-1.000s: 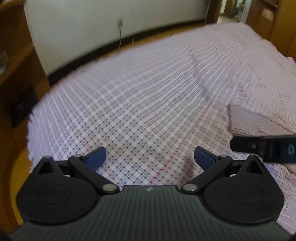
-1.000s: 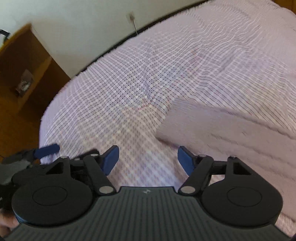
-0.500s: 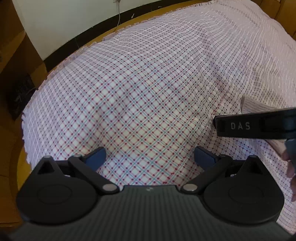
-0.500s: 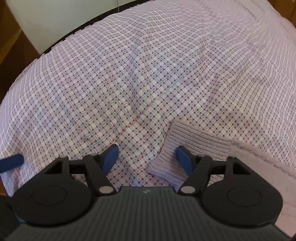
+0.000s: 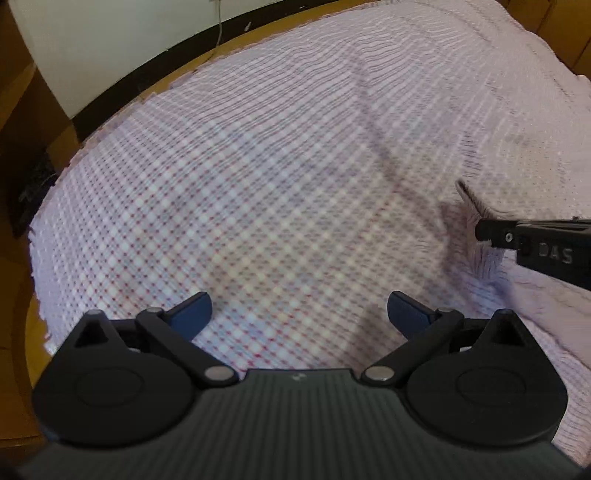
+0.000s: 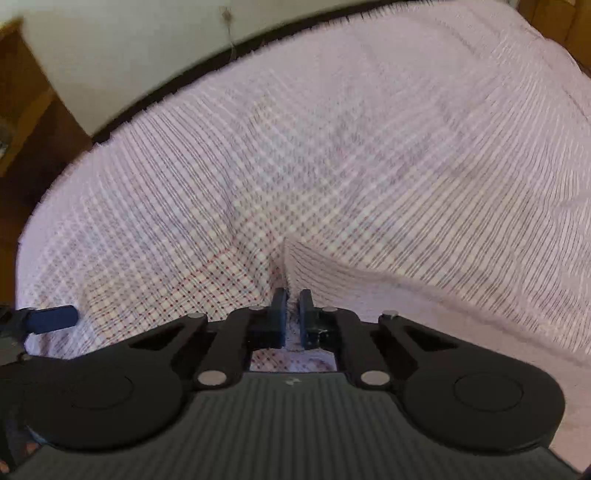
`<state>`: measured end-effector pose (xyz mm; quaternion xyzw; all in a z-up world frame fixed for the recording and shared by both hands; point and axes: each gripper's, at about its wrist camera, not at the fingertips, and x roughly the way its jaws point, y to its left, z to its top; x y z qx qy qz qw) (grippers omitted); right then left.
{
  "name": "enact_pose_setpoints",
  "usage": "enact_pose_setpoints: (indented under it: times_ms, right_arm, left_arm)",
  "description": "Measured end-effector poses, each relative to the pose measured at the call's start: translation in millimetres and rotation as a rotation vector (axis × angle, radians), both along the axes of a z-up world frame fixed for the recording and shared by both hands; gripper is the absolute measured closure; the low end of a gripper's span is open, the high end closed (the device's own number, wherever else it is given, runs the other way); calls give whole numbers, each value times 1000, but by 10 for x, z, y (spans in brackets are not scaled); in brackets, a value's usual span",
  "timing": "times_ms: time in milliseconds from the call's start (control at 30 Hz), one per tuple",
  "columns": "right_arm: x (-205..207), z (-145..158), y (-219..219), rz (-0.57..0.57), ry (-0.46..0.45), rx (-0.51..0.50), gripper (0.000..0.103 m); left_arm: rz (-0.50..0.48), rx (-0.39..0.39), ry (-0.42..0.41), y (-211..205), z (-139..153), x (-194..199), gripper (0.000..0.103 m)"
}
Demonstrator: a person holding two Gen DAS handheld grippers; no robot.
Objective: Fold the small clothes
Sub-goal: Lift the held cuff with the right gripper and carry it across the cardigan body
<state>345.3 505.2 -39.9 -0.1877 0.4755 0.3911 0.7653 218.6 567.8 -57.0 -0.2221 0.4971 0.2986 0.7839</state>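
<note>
A pale pink ribbed garment [image 6: 424,295] lies on the checked bed cover [image 6: 258,166]. My right gripper [image 6: 292,306] is shut on the garment's near left corner and lifts it a little. In the left wrist view the garment [image 5: 491,254] shows at the right edge with the right gripper [image 5: 480,230] pinching its raised corner. My left gripper [image 5: 299,314] is open and empty above the bare cover, left of the garment. One blue finger [image 6: 51,318] of the left gripper shows at the left edge of the right wrist view.
The bed's far edge meets a wooden floor [image 5: 192,62] and a white wall [image 5: 129,33] with a dark skirting. Wooden furniture [image 6: 26,122] stands at the left, and more [image 5: 561,26] at the far right.
My right gripper went from open to shut on the garment's corner and raised it. The left gripper stayed open over the cover and shifted slightly.
</note>
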Motion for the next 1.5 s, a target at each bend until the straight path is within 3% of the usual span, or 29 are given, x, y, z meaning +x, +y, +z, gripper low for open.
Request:
enact_pose_setpoints:
  times_ms: [133,367,633,933,1367,1500]
  right_arm:
    - [105,120,-342,-41,-5,14,97]
    - [322,347,-1091,-127,9,39,98]
    - [424,633,-1930,-207,-33,51,98]
    - [545,841,-2934,-310,-68,59,98]
    - [677,1095,-4253,-454,-107,67,98]
    - [712,1128,-4563,-492,-100,70,98]
  left_arm:
    - [-36,-32,-8,-203,80,152,0]
    - [-131,50,-35,-740,324,377,0]
    - [-229,55,-86,-1284,558,513,0]
    - [-361,-13,-148,-1968,739,767,0]
    - [-516,-3,-187,-3031,974,1078,0]
    - [-550,-58,-215,-3277,1041,1069,0]
